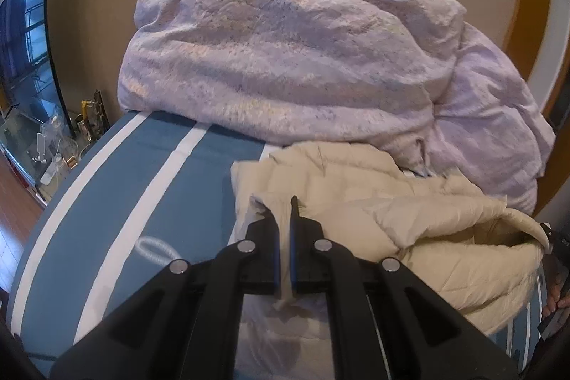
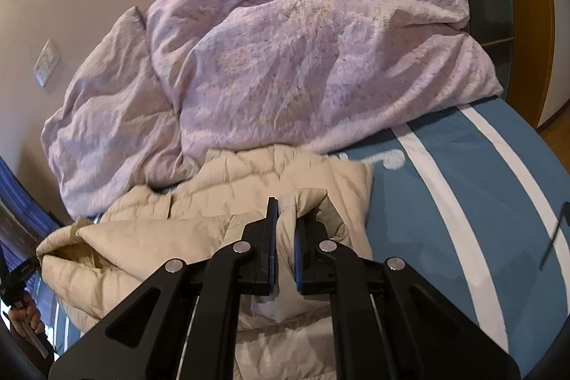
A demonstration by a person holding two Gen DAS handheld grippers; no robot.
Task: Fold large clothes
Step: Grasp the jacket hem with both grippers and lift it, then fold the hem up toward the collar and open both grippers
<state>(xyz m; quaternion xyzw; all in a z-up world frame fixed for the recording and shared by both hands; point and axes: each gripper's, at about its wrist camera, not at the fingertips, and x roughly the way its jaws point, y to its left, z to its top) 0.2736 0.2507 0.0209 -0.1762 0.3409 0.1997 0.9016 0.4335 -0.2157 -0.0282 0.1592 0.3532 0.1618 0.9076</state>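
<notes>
The bed point(image 1: 117, 187), in its blue sheet with white stripes, carries a heaped lilac duvet point(image 1: 285, 41) at the far end, untouched by either hand. Just in front of it, partly against it, lies the cream padded coat point(image 1: 409, 223), rumpled and puffed, with no clean fold I can make out yet. So the job looks barely begun: 1 fold may be under way, and the rest, flattening and squaring, is left. The left gripper point(image 1: 284, 219) pinches a flap of coat between its pads. The right gripper point(image 2: 285, 219) is clamped on another bunch of it.
</notes>
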